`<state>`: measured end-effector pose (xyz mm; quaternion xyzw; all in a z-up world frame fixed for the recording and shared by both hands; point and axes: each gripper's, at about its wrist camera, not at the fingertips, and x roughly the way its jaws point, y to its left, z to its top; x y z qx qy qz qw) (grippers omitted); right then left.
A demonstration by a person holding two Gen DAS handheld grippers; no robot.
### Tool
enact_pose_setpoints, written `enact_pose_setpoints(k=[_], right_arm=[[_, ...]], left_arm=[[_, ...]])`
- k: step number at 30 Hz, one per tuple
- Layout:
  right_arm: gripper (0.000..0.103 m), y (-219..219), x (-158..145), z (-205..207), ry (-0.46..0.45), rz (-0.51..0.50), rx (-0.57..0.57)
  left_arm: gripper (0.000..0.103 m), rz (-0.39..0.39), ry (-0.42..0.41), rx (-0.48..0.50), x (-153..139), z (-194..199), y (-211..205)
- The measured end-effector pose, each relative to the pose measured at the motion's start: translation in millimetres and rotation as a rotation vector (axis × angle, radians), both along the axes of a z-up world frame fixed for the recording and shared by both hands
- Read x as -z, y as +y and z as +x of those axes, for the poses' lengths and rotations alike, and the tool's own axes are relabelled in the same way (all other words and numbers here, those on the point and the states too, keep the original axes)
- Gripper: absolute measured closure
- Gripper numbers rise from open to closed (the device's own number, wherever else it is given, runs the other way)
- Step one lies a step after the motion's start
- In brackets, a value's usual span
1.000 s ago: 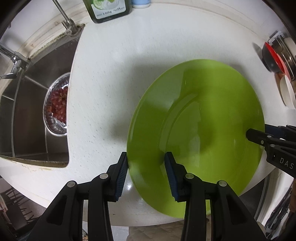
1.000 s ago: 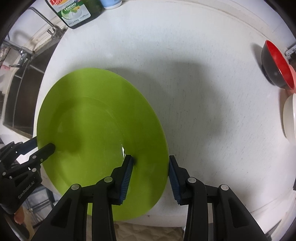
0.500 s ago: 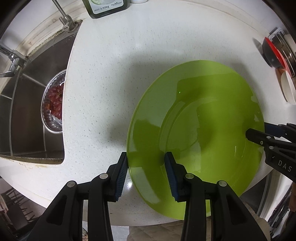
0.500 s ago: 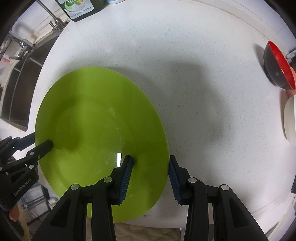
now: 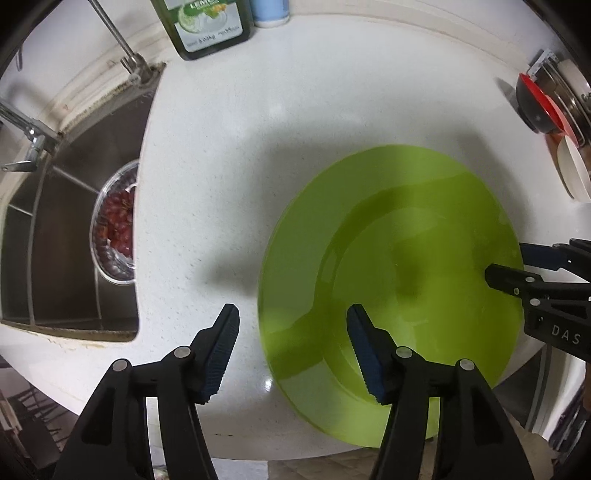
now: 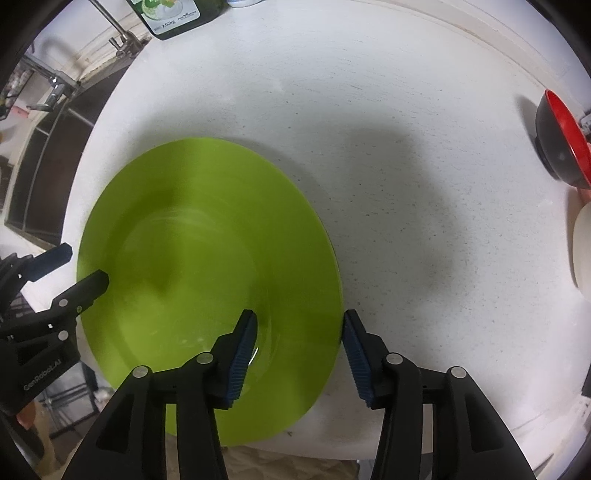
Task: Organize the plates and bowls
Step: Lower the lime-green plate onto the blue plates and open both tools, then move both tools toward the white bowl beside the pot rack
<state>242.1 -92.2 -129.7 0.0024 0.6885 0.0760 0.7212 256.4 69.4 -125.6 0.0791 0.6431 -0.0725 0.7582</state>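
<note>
Left tool (image 5: pixel 291 339), right tool (image 6: pixel 299 341): spread, gripping nothing | green plate (image 5: pixel 391 280) flat | white speckled counter (image 6: pixel 388 129) | sink (image 5: pixel 66 229) left

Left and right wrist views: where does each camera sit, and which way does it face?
Left wrist: on the left gripper, looking down past its open fingers at the plate, the sink to its left; right gripper at the right edge.
Right wrist: on the right gripper, over the plate's other rim, the red bowl to the right; left gripper at the left edge.
Shared: the plate, the counter, the bottle.
</note>
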Motion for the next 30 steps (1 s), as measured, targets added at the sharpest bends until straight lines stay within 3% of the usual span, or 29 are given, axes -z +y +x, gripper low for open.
enact_pose_setpoints(k=[3, 13, 19, 30], right_arm=[[0.054, -5.2, -6.2, -1.7, -0.024, 0.007, 0.01], [0.04, -21.5, -33.2, -3.9, -0.152, 0.011, 0.079], [0.04, -35.8, -40.8, -2.6, -0.216, 0.014, 0.122], [0.04, -82.2, -87.9, -32.0, -0.373, -0.037, 0.218]], left_arm=[[0.039, -0.006, -0.01, -0.006, -2.6, 1.6, 1.8], [0.027, -0.051, -0.074, -0.007, -17.2, 6.9, -4.8], [0.026, -0.075, -0.133, 0.052, -35.2, 5.0, -22.7], [0.026, -0.138, -0.28, 0.169, -85.8, 2.7, -70.2]])
